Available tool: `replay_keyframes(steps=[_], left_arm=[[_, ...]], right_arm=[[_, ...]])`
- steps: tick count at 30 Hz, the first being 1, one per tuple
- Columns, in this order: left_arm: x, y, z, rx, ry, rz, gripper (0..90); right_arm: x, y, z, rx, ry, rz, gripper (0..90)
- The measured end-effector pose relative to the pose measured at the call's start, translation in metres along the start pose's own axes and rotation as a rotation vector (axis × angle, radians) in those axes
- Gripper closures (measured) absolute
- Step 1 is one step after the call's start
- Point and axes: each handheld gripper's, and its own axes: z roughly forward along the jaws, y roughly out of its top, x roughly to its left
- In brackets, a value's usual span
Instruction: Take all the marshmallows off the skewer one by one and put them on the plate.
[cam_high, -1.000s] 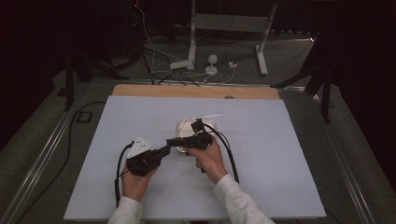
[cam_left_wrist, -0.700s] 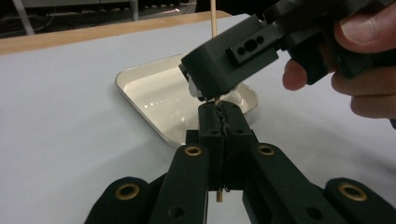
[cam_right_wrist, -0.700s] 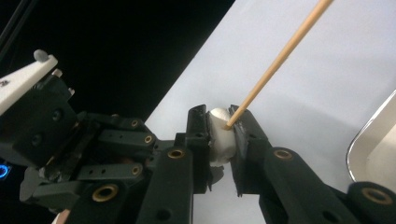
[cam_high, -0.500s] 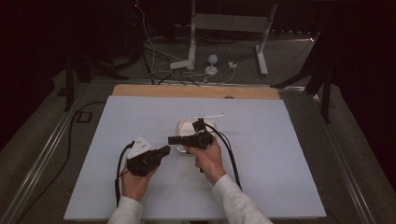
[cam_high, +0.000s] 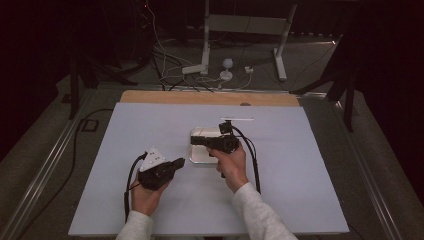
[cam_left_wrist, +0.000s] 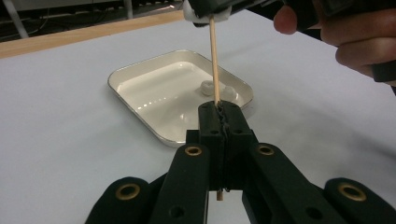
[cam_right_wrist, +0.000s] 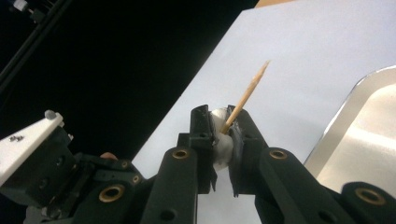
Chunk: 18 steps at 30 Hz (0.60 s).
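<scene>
Now one thin wooden skewer (cam_left_wrist: 214, 56) is clamped in the left gripper (cam_left_wrist: 219, 112); the right gripper (cam_right_wrist: 223, 128) squeezes one white marshmallow (cam_right_wrist: 221, 144) on it; two more lie in one tray (cam_left_wrist: 140, 114).

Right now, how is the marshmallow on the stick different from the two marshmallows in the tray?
The marshmallow on the skewer is up in the air, while the two marshmallows in the tray lie on the tray floor. It is pinched in the right gripper; the tray ones are touched by no gripper. The wooden skewer, held by the left gripper, pokes through it; the tray ones have no stick. All are small and white.
</scene>
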Motion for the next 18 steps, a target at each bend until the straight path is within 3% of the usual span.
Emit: replay_keyframes(steps=[18], left_arm=[[0.0, 0.002, -0.004, -0.002, 0.014, 0.014, 90.0]], right_arm=[[-0.004, 0.013, -0.008, -0.088, -0.037, -0.003, 82.8]])
